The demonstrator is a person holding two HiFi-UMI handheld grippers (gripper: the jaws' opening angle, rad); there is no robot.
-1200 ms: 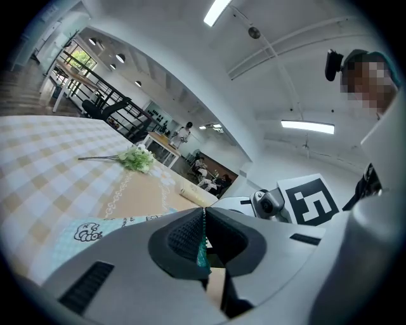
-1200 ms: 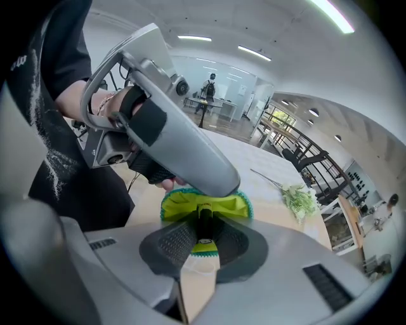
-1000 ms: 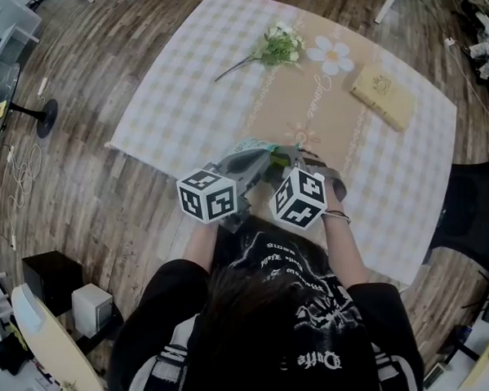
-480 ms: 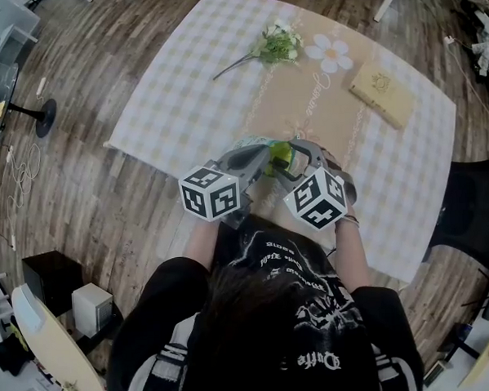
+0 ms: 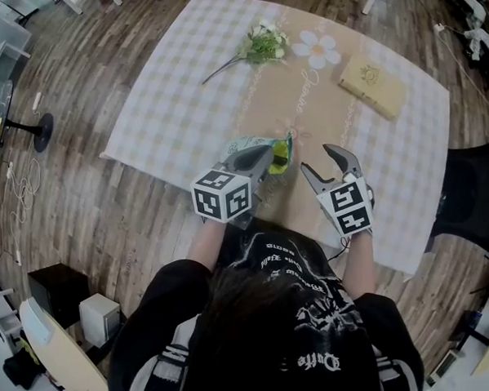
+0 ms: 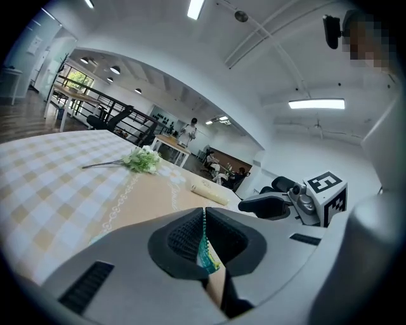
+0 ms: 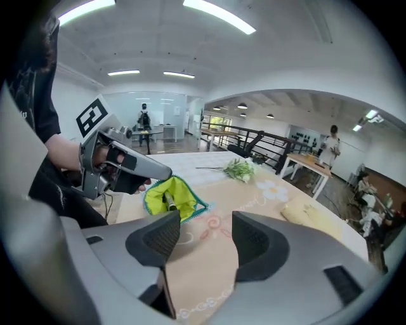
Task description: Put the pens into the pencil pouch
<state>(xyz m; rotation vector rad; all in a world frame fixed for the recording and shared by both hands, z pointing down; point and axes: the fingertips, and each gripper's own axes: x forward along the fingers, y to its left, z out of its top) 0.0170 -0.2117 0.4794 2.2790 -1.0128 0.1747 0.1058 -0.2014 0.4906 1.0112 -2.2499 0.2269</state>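
Observation:
The pencil pouch (image 5: 280, 153), teal outside with a yellow-green lining, lies open near the table's front edge. My left gripper (image 5: 265, 158) is shut on its teal zipper edge (image 6: 205, 249) and holds the mouth up. In the right gripper view a dark pen (image 7: 169, 202) rests inside the pouch (image 7: 181, 194), with the left gripper (image 7: 166, 174) clamped on its rim. My right gripper (image 5: 322, 160) is to the right of the pouch and apart from it. Its jaws have just been opening and stand wide, with only bare tablecloth between them (image 7: 204, 238).
A checked and tan tablecloth (image 5: 182, 96) covers the table. A sprig of flowers (image 5: 261, 42) lies at the far side and a tan book (image 5: 372, 84) at the far right. A dark chair (image 5: 474, 199) stands off the table's right edge.
My right gripper has drawn away from the pouch to the right, rolled its wrist and opened its jaws. The left gripper keeps its hold on the pouch's edge.

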